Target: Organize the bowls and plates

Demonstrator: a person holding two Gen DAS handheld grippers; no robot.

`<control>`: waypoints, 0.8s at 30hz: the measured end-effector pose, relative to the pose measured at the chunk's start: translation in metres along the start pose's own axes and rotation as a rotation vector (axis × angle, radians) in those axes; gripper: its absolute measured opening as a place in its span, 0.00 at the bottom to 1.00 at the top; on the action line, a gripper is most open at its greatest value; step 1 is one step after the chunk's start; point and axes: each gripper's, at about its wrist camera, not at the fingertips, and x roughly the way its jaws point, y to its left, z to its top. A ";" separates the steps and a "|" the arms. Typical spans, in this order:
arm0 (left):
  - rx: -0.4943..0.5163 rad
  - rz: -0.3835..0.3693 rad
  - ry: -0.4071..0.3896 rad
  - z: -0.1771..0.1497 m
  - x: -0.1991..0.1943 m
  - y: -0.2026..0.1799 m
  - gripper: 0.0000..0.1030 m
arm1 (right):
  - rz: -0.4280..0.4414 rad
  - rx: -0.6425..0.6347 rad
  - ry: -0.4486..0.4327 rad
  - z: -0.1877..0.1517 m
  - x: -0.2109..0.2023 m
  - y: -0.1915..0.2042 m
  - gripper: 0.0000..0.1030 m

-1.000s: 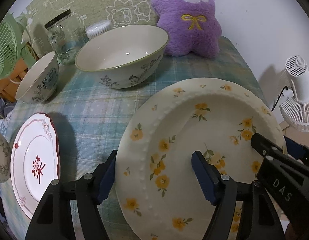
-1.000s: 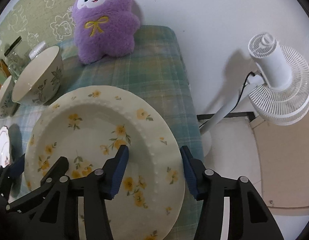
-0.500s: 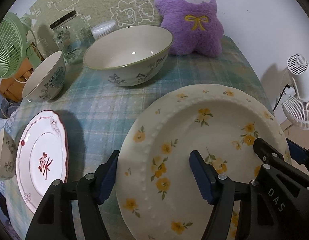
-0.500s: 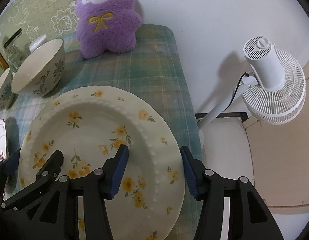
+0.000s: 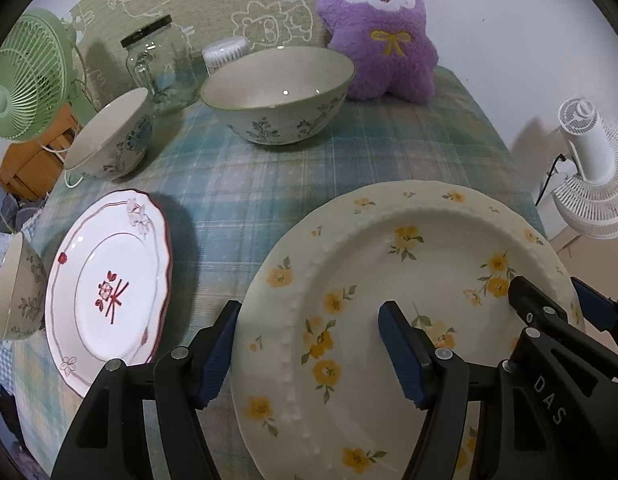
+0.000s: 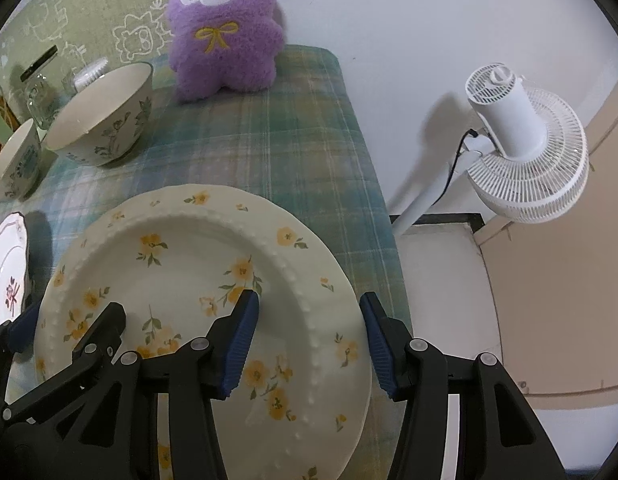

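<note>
a: progress?
b: barely begun. nothing was stacked. yellow plate [image 5: 409, 304] lay flat on the cloth, left gripper [image 5: 309, 354] and right gripper [image 6: 309, 344] each spread wide across its rim, gripping nothing.
a: the rest?
b: red plate [image 5: 109, 292] left of it, big bowl [image 5: 277, 92] and small bowl [image 5: 113, 136] behind, apart. all needed sorting.
</note>
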 end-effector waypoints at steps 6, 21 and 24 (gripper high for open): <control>0.008 -0.011 -0.021 -0.006 -0.017 0.010 0.67 | -0.005 0.023 -0.015 -0.008 -0.019 0.003 0.55; 0.050 -0.042 -0.060 -0.044 -0.052 0.030 0.67 | -0.036 0.063 -0.041 -0.053 -0.062 0.013 0.55; 0.062 -0.048 -0.060 -0.056 -0.057 0.033 0.67 | -0.043 0.069 -0.040 -0.065 -0.068 0.014 0.55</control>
